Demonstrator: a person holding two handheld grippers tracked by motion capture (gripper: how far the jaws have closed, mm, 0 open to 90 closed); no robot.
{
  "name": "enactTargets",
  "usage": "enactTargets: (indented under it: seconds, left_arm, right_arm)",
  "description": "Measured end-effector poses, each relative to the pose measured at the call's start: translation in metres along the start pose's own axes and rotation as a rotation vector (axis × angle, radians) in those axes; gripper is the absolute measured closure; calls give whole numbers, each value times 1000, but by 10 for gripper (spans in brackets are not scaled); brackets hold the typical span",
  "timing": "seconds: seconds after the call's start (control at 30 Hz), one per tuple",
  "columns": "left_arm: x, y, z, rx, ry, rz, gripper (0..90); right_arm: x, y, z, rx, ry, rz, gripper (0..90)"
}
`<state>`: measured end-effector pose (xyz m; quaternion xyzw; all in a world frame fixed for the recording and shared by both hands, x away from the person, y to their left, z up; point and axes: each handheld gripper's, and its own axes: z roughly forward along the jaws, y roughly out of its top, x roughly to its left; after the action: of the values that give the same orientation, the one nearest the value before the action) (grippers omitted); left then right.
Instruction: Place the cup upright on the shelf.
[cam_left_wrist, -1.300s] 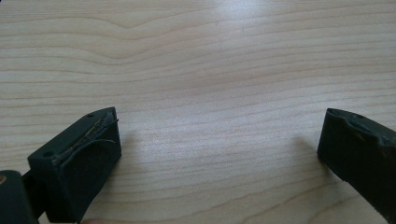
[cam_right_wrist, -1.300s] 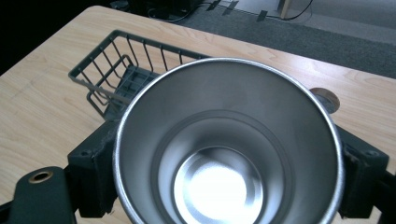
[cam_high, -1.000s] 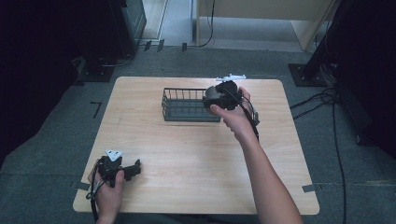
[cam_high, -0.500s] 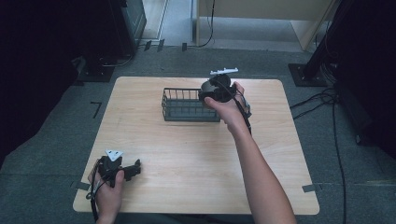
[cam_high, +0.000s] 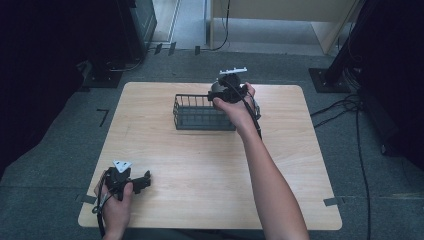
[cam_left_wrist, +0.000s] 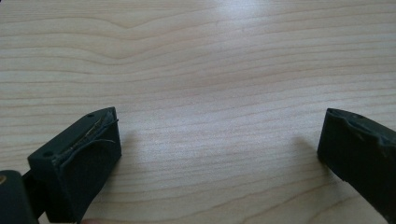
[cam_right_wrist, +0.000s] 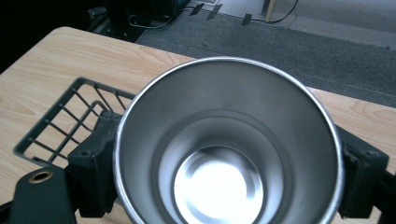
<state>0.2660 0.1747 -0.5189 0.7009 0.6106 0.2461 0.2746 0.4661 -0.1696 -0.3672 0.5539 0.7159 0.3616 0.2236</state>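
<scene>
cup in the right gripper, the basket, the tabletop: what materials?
Cup: looks like brushed stainless steel, with a bright mirror glare on its base. Basket: thin dark wire grid, probably coated metal. Tabletop: pale wood grain, smooth; possibly laminate rather than solid wood.

Most of the desk (cam_high: 210, 170) is wide open; just the wire basket (cam_high: 202, 112) sits in the way at the far side.

The steel cup (cam_right_wrist: 229, 144) hides the wire basket's (cam_right_wrist: 70, 116) near side; its base is cut off.
</scene>
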Motion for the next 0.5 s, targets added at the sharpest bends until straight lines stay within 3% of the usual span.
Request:
enactTargets:
  seconds: [0.13, 0.5]
  left_arm:
    - [0, 0, 0, 0, 0, 0, 0]
    - [0, 0, 0, 0, 0, 0, 0]
  right_arm:
    - [1, -3, 11, 4, -24, -10, 139]
    - [3, -14, 23, 20, -26, -3, 139]
